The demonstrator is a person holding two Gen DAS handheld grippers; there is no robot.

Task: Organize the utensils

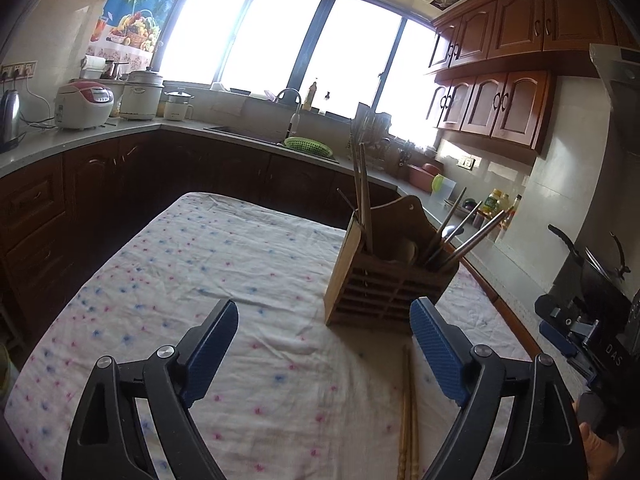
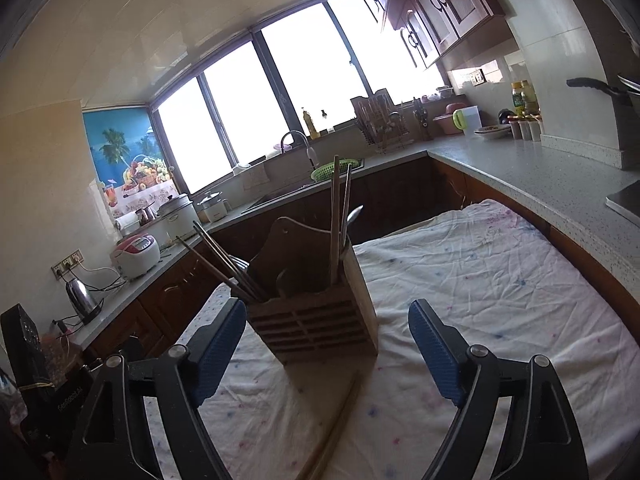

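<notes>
Left gripper (image 1: 324,330) jaws wide, nothing between the pads. Right gripper (image 2: 327,330) likewise spread and empty; "DAS" readable on its body in the left view. Wooden utensil holder (image 1: 386,284) stands on the dotted cloth (image 1: 180,264), chopsticks (image 1: 409,420) lying in front.

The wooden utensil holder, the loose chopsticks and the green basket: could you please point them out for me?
wooden utensil holder (image 1: 384,300), left wrist view, slatted front wall.
loose chopsticks (image 1: 409,412), left wrist view, mid-shaft on the cloth.
green basket (image 1: 307,145), left wrist view, its rim by the sink.
</notes>
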